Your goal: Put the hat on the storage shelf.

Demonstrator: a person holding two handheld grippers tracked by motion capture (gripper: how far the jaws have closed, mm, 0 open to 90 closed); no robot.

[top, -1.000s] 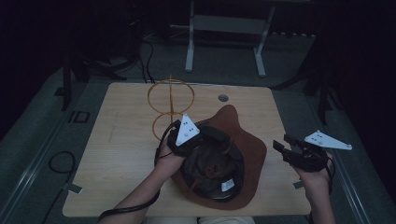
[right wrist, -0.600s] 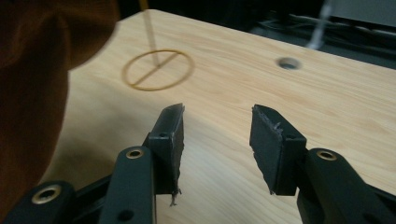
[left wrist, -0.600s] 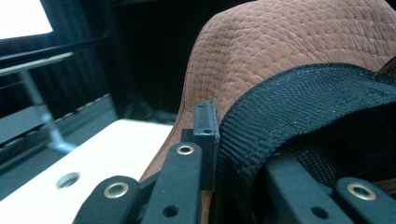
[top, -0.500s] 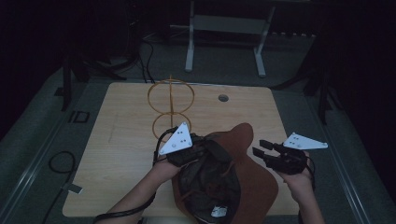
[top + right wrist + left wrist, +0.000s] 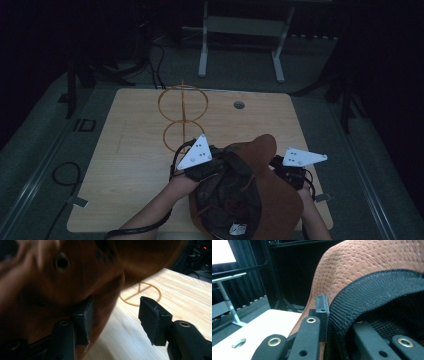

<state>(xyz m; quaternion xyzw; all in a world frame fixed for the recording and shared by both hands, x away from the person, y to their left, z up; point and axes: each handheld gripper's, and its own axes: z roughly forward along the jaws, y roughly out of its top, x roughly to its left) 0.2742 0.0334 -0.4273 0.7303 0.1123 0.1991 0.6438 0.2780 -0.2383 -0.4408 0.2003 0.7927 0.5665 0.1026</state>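
Hat, brown, wide-brimmed, lies crown down at the near edge of the table, its dark lining and a white label facing up. My left gripper has it by the inner band: in the left gripper view the jaws are clamped on the black woven sweatband, with the quilted brown brim rising behind it. My right gripper is at the brim's far right edge. In the right gripper view its jaws have just been opening and now stand about half apart; one pad lies against the underside of the brown felt, the other is out over bare table, so the brim edge is between them but not pinched.

As I judge it, the step is taking a second hold on the brim so both hands can lift and turn the hat. Next I need to slide the right jaws further onto the brim edge, then close firmly on it; felt is soft, so a shallow bite may slip.

Inside the upturned crown I see only lining, a cord and the label. Beyond the hat, a wire stand of two rings on a post is upright mid-table, well apart, nothing on it.
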